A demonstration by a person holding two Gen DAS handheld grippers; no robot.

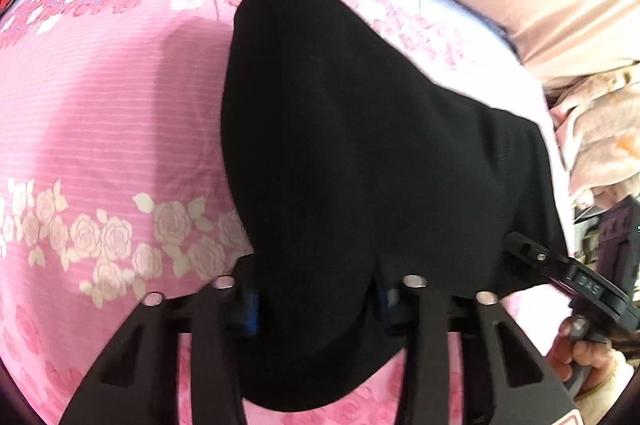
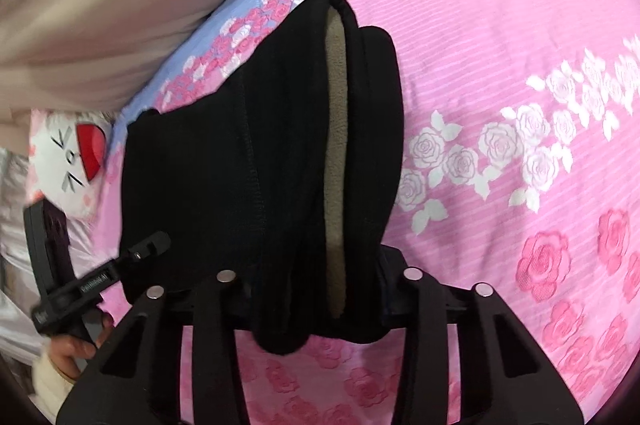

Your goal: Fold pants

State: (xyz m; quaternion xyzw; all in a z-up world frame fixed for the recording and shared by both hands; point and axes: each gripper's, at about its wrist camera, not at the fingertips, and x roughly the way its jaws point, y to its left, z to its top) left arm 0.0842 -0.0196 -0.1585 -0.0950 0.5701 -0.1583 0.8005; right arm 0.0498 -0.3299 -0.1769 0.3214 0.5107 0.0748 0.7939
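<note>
Bright, perhaps motion-blurred, fisheye-warped edges

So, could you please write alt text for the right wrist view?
The right gripper has its fingers closed on black pants with beige lining, lying on a pink rose-patterned bedsheet. At the left edge, the left gripper reaches the same pants.

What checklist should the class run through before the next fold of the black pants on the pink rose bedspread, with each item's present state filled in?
1. Left gripper closed on the pants: ok, cloth bunched between the jaws.
2. Right gripper closed on the pants: ok.
3. Both grips on the near edge: ok.
4. Bedspread bare beside the pants: ok.
5. Layers lined up: not ok, tan lining shows.
6. Far end flat: cannot tell.
</note>
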